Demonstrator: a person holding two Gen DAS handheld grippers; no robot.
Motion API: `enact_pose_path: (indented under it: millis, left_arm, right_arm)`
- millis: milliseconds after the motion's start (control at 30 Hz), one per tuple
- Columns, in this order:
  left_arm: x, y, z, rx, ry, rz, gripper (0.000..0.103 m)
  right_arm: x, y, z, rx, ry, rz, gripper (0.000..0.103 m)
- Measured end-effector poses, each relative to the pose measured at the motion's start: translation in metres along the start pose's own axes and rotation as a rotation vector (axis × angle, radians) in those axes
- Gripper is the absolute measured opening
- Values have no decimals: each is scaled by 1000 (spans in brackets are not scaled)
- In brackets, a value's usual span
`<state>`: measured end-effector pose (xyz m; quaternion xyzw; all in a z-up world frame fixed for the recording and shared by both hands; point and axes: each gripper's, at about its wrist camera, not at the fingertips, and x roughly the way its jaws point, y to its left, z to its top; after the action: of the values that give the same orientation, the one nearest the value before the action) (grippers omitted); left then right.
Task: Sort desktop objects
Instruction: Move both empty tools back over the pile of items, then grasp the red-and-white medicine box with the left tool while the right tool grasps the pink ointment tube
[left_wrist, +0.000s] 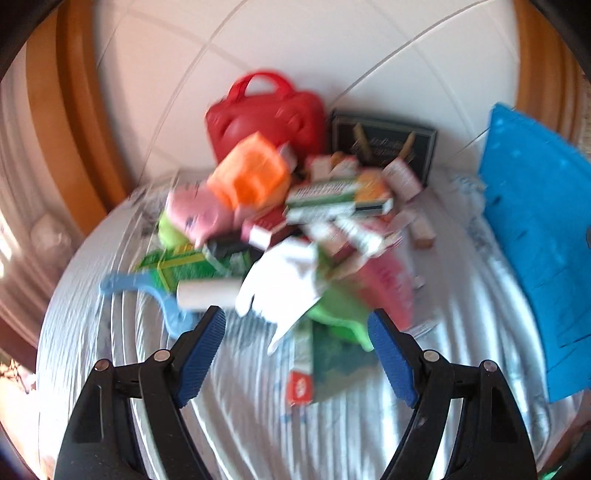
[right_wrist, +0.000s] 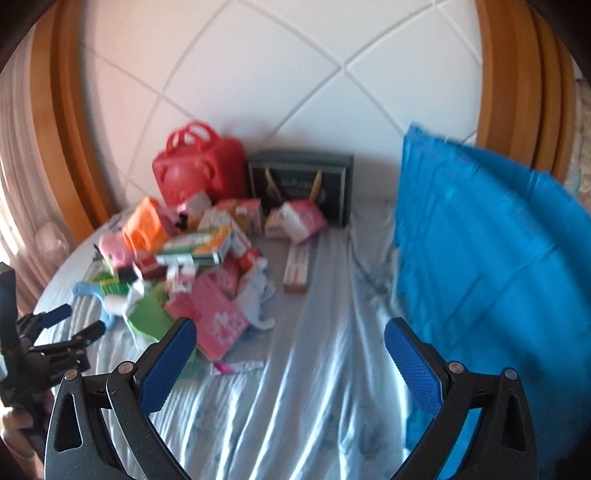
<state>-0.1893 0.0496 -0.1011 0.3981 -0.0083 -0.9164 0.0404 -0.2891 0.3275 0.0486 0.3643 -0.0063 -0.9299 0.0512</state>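
Note:
A jumbled pile of small boxes, packets and toys (left_wrist: 295, 229) lies on a pale blue sheet (left_wrist: 240, 424); it also shows in the right wrist view (right_wrist: 192, 266). It includes an orange packet (left_wrist: 251, 177), a pink plush toy (left_wrist: 199, 214), a white glove (left_wrist: 280, 284) and a blue lint roller (left_wrist: 162, 295). My left gripper (left_wrist: 297, 325) is open and empty, just short of the pile's near edge. My right gripper (right_wrist: 290, 332) is open and empty over bare sheet, right of the pile. The left gripper shows at the left edge of the right wrist view (right_wrist: 74, 325).
A red handled case (left_wrist: 266, 114) and a dark box (left_wrist: 384, 144) stand behind the pile against a white padded headboard (right_wrist: 295, 74). A blue pillow (right_wrist: 491, 258) rises at the right. A pink box (right_wrist: 218, 321) and a narrow carton (right_wrist: 297, 267) lie near the pile.

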Motion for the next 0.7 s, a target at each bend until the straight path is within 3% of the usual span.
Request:
enact_pose_path:
  millis: [133,267,367,467,533,600,633,700]
  left_arm:
    - [48,20,-32,-9,108,39,79]
    - [85,20,-49,-18,196,14,79]
    - [104,17,-51,-42,218,-12,79]
    - [127,13,-47,-59,248,-10,63]
    - [142,12,-45,-70,281,-17,52]
    - [155,9,-46,-88,310,-52,33]
    - [157,7,-47,-88,318,-57,26]
    - [154,2,-51,-67,313,-26,26]
  right_arm:
    - [58,6,-27,-39,122,-4,103]
    - [101,15,-46,-117,214,17,103]
    - [130,25,-57,-194,263,34,103]
    - [158,28,-62,-194,329,97,102]
    - [176,30,-63,-191,365,117,88]
    - [193,31,-62,-187,393,124,50]
    - [199,31,-61,-183,405,136,45]
    - [212,32,-58,-168,425,176,43]
